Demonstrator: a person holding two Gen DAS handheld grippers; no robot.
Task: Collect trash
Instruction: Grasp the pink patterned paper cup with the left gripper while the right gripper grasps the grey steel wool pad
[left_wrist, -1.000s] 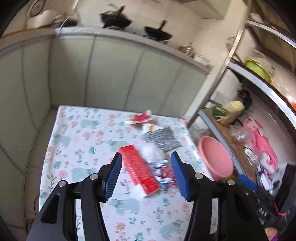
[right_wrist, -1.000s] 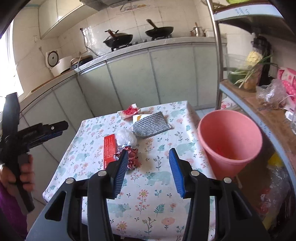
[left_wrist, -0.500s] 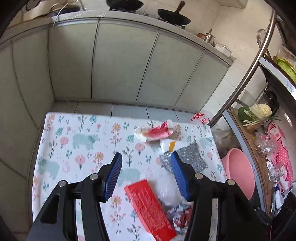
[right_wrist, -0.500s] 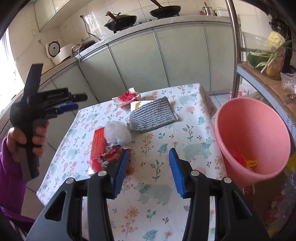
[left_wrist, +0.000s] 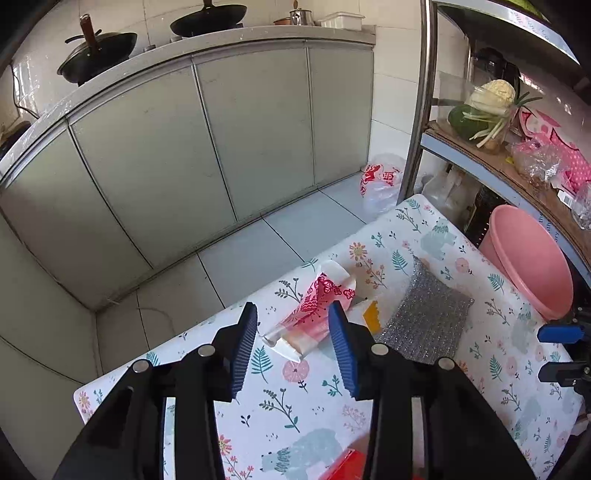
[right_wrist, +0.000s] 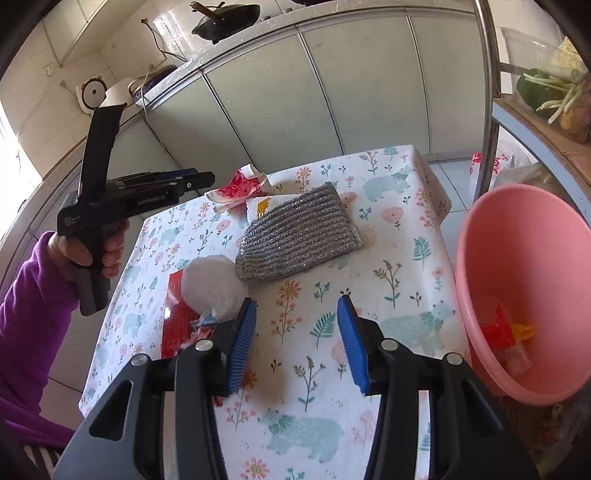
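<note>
Above the far end of the floral tablecloth (left_wrist: 436, 236), the left gripper (left_wrist: 292, 343) hangs with its blue pads spread wide, framing a red-and-white wrapper (left_wrist: 314, 310) that lies on the cloth between them but untouched. Seen from the right wrist, the person's left hand (right_wrist: 92, 251) (purple sleeve, fist around the handle) holds that tool level, its tips pointing toward the same wrapper (right_wrist: 240, 188). Just beyond the wrapper from that gripper lies a silver knitted pouch (right_wrist: 299, 236), with a white and yellow scrap (right_wrist: 260, 206) tucked at its edge. The right gripper (right_wrist: 297, 339) hovers over the near part of the cloth, released, nothing between its pads; beside its left finger sit a crumpled clear plastic wad (right_wrist: 212, 284), a red flat packet (right_wrist: 177, 317) and a twisted foil scrap (right_wrist: 201, 328). Right of the pouch, off the table's edge, stands a pink bucket (right_wrist: 517, 236); inside it lie red and yellow wrapper pieces (right_wrist: 506, 332).
</note>
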